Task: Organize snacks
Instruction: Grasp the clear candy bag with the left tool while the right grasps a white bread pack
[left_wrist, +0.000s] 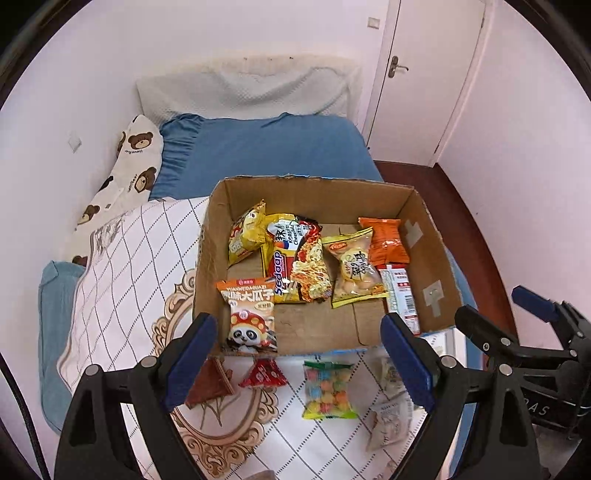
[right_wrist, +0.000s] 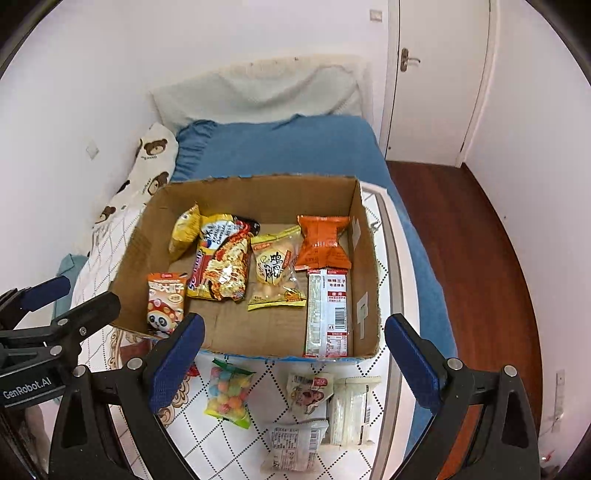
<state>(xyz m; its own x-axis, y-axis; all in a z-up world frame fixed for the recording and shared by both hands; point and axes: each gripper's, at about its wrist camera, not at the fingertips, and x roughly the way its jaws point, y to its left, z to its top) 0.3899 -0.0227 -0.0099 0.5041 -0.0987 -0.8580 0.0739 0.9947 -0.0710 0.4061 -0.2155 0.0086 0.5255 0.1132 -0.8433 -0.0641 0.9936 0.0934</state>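
Both grippers hang over the bed w/ nothing in them. Left gripper (left_wrist: 301, 365) has its blue pads wide apart, empty gap between. Right gripper (right_wrist: 295, 363) same deal, jaws apart, nothing held. Each shows up at the edge of the other's view, so they're side by side.

Box (right_wrist: 258, 192) sits open on the quilt (left_wrist: 122, 266), approx mid-bed. Inside, left to right: panda pack (left_wrist: 249, 314) upright against the near left corner, yellow bag (left_wrist: 246, 232) leaning on the left wall, noodles (left_wrist: 301, 258) flat, egg pack (left_wrist: 352, 269) next to them, orange bag (left_wrist: 384, 240) toward the back right, and a long white bar (right_wrist: 328, 314) along the right side, reaching the near wall.

Still outside, on the quilt just in front of the box: candy bag (right_wrist: 229, 397), a red triangle pack (left_wrist: 264, 374), a brown triangle pack (left_wrist: 208, 384), plus 3 pale packs (right_wrist: 332, 410) bunched together on the right.

Blue sheet (left_wrist: 266, 155) and bear pillow (left_wrist: 136, 155) behind the box. Door (right_wrist: 432, 74) in the far corner.
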